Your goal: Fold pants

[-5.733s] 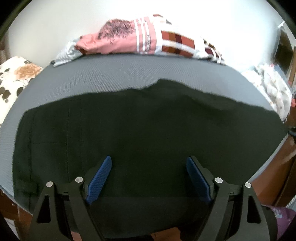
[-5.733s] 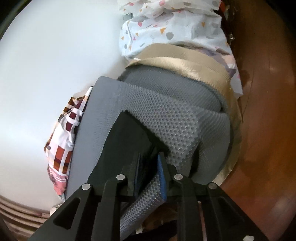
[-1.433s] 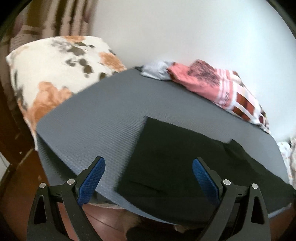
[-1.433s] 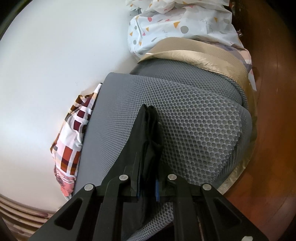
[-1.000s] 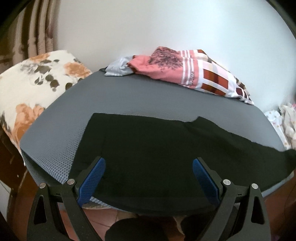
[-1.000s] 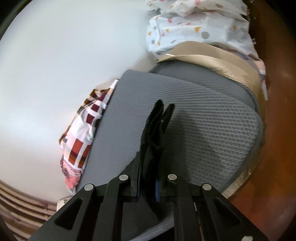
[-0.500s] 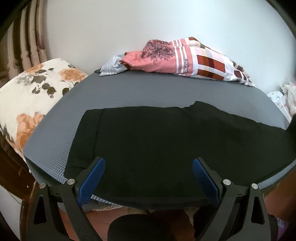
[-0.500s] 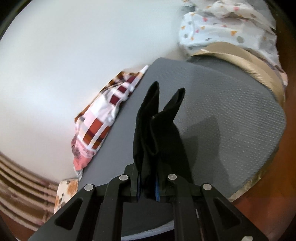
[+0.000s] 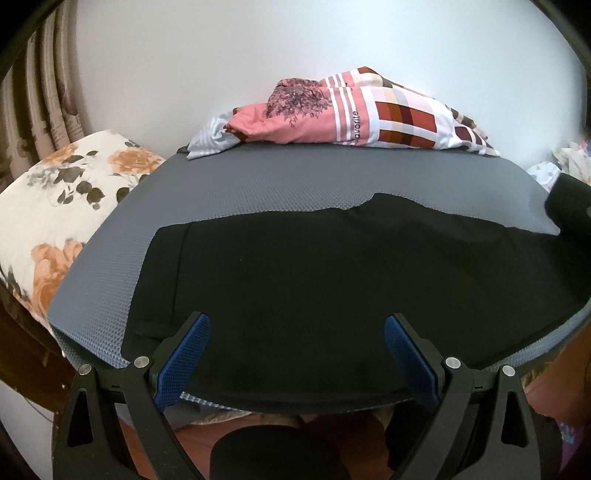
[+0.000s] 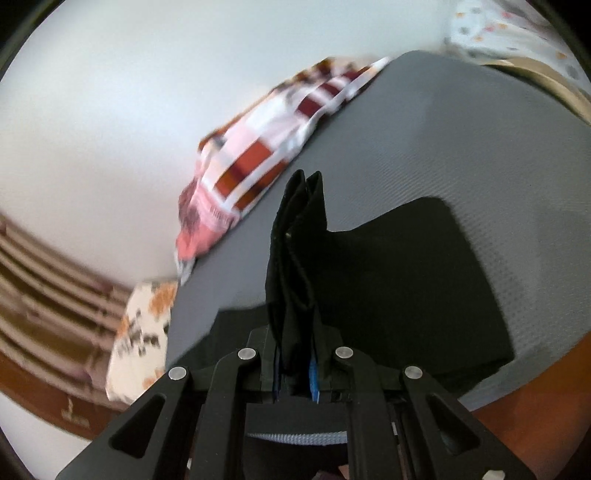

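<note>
Black pants (image 9: 314, 280) lie flat along the near edge of a grey mesh mattress (image 9: 295, 188), waistband to the left. My left gripper (image 9: 295, 356) is open and empty, hovering over the pants' near edge. My right gripper (image 10: 294, 373) is shut on the bunched leg end of the pants (image 10: 299, 240), lifted above the mattress (image 10: 461, 147). The raised leg end shows as a dark shape (image 9: 570, 206) at the right edge of the left wrist view.
A pink and plaid folded cloth (image 9: 351, 114) lies at the mattress's far edge by the white wall. A floral pillow (image 9: 55, 206) sits to the left. Patterned white bedding (image 10: 517, 26) lies beyond the right end. Wooden floor (image 10: 535, 398) is below.
My right gripper has lifted the pants' leg end off the mattress and swung it leftward over the pants. My left gripper's view has turned slightly, staying open over the near edge.
</note>
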### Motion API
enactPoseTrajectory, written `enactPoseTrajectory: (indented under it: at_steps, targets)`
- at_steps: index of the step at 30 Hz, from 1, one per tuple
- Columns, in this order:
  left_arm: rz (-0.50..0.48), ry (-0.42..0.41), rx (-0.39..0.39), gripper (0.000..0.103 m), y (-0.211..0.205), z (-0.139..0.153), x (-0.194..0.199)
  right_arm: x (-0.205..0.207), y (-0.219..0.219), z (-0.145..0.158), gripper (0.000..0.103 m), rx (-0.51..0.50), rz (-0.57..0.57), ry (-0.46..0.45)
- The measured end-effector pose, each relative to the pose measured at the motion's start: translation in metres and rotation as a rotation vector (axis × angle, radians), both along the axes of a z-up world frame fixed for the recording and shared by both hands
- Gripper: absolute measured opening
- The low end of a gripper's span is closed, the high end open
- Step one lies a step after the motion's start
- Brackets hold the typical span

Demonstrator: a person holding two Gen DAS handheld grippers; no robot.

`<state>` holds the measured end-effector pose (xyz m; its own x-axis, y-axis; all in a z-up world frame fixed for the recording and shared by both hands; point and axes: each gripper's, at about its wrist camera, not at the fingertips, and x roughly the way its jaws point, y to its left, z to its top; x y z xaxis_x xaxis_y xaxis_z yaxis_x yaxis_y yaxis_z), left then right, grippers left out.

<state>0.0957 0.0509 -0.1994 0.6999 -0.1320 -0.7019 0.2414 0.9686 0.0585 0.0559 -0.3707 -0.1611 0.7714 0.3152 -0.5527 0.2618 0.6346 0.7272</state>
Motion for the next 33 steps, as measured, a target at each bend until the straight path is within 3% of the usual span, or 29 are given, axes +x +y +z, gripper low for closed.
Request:
enactPoseTrajectory:
  at_steps: [15, 33]
  targets:
    - [-0.005, 0.012, 0.003, 0.095, 0.0, -0.003, 0.001, 0.036, 0.096, -0.016, 0.01, -0.084, 0.201, 0.052]
    - [-0.024, 0.02, 0.029, 0.095, -0.006, -0.007, 0.0, 0.057, 0.15, -0.035, 0.011, -0.252, 0.307, 0.109]
